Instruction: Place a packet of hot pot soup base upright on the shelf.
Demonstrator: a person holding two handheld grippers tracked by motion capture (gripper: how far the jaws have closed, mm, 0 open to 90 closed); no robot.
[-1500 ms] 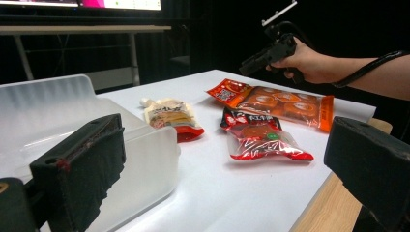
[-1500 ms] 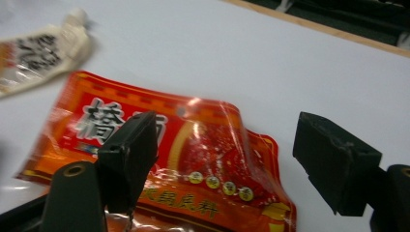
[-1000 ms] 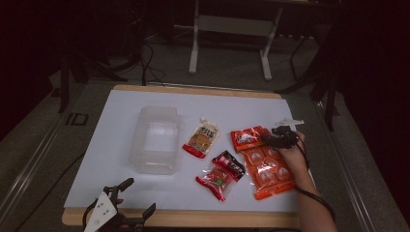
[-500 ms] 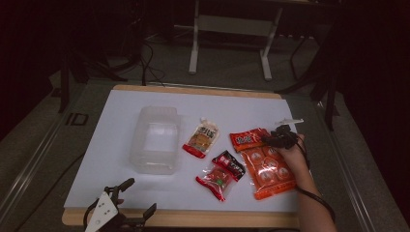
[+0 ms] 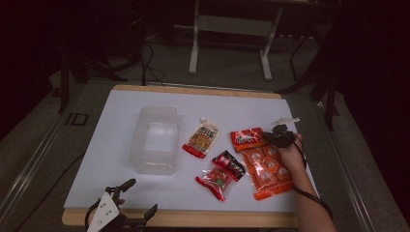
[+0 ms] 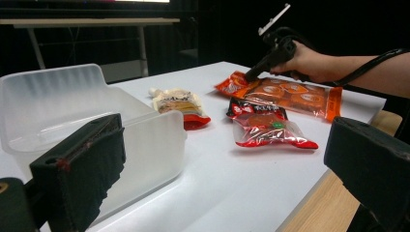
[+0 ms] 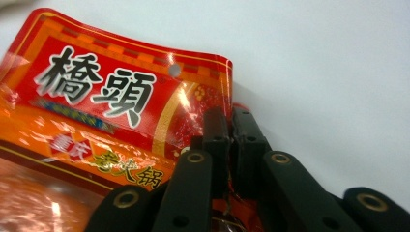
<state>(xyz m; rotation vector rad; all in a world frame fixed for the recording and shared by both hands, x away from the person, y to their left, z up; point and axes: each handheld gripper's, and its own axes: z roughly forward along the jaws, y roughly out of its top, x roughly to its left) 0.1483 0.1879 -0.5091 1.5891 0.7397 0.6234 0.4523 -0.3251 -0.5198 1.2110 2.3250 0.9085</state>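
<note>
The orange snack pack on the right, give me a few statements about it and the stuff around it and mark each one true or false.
1. The right hand-held gripper is shut on the edge of the orange snack pack. True; its jaws have just been closing and now pinch the pack's red top end.
2. The orange snack pack lies inside the clear plastic bin. False; it lies on the white table top, right of the bin.
3. The left hand-held gripper is open. True; nothing is between its pads.
4. The cream pouch sits between the bin and the orange snack pack. True.
5. The bin holds two packets. False; it looks empty.
</note>
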